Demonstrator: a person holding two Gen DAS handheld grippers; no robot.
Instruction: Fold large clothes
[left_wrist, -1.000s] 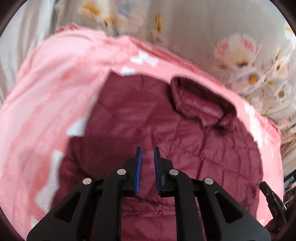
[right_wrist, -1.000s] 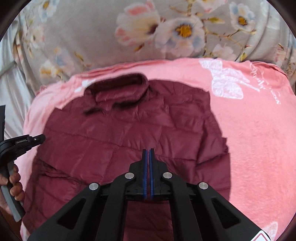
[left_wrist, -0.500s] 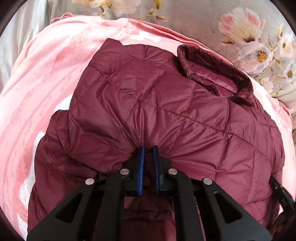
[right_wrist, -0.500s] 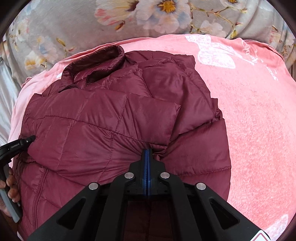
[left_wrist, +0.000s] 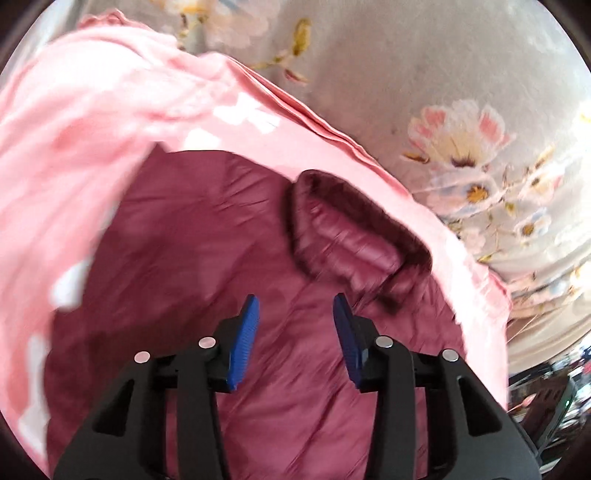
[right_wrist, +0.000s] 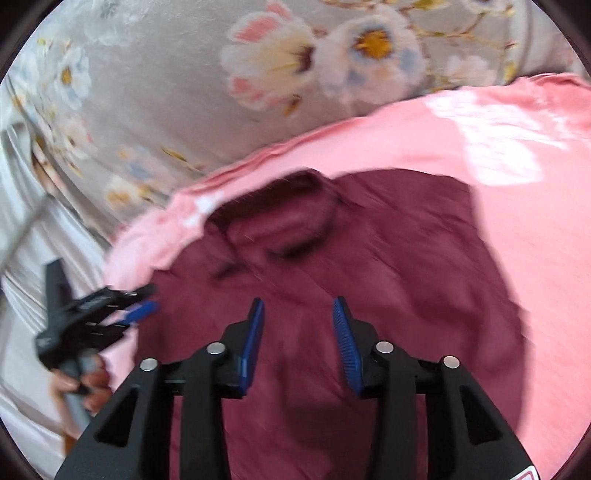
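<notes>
A maroon quilted puffer jacket (left_wrist: 229, 258) lies on a pink blanket (left_wrist: 74, 140), collar (left_wrist: 354, 236) toward the far side. In the right wrist view the jacket (right_wrist: 406, 266) shows with its collar (right_wrist: 280, 225) at upper left. My left gripper (left_wrist: 295, 317) is open and empty, above the jacket's middle. My right gripper (right_wrist: 297, 317) is open and empty above the jacket. The left gripper also shows in the right wrist view (right_wrist: 125, 314), at the jacket's left edge. Both views are motion-blurred.
The pink blanket (right_wrist: 535, 240) lies over a grey floral bedsheet (left_wrist: 443, 92) that also fills the top of the right wrist view (right_wrist: 184, 92). The person's hand (right_wrist: 85, 384) holds the left gripper's handle. Room clutter (left_wrist: 554, 387) shows at far right.
Both grippers were shut on the jacket's folded-up lower part half a second ago. Now both are open, have let the fabric go and have pulled back above it.
</notes>
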